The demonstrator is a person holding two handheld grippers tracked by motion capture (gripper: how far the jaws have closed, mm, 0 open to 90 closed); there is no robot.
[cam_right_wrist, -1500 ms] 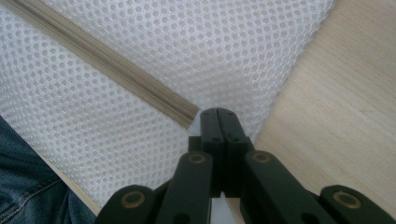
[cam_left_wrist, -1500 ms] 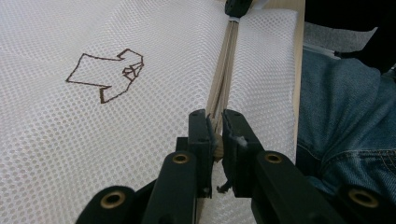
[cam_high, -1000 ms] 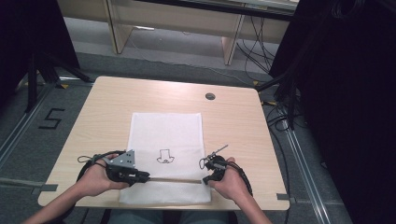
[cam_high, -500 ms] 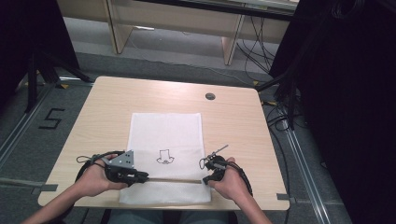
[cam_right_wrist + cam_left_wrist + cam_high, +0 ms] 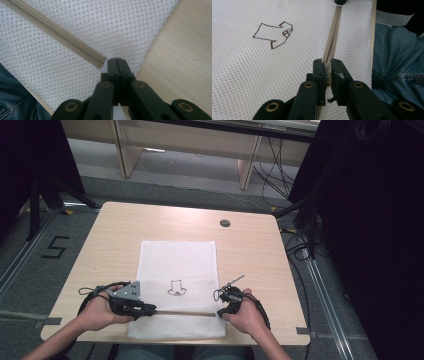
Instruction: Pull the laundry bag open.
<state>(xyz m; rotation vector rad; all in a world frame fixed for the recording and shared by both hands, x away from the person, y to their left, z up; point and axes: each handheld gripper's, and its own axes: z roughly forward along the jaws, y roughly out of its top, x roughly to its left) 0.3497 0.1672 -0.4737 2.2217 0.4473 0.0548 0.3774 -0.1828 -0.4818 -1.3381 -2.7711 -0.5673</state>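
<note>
Lying flat near the front edge of the wooden table, a white mesh bag spreads between the person's two hands, its beige zipper running across its near end. The left gripper sits at the zipper's left end. In the left gripper view its jaws are clamped on the zipper pull, with the zipper stretching away from them toward the other gripper. A small outline drawing of a shirt is printed on the mesh just beyond the zipper. The right gripper rests at the zipper's right end — its jaws pressed fully together, tips on the bag's edge right beside the zipper's end, with bare table just past them. Blue denim shows past the table edge.
</note>
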